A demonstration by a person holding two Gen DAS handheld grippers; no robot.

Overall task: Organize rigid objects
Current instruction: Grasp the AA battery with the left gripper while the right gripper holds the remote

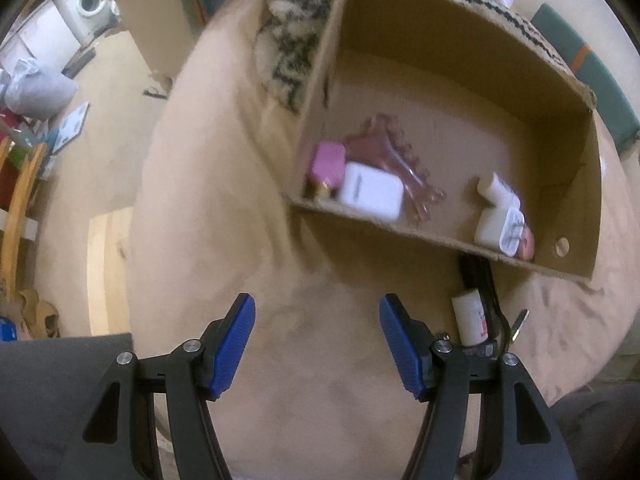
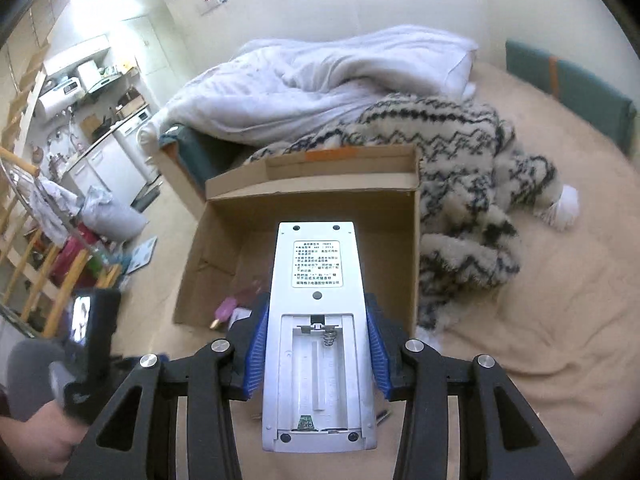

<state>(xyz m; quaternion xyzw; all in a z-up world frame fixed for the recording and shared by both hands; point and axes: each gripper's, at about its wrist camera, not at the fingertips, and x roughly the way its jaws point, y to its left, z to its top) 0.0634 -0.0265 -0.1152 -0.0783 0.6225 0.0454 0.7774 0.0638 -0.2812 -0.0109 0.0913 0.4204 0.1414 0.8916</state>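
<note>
The right claw point(image 2: 316, 354) pinches a white remote point(image 2: 318, 320) by its sides, battery bay up, just before the box point(image 2: 416, 264), likely to drop it in, while the left claw point(image 1: 318, 346) hangs spread and empty over the bed point(image 1: 224, 208).

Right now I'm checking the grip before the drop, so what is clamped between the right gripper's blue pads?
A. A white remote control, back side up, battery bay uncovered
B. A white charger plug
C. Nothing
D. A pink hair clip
A: in the right wrist view the right gripper clamps the white remote control by its sides, its label and empty battery bay facing the camera, above the cardboard box.
</note>
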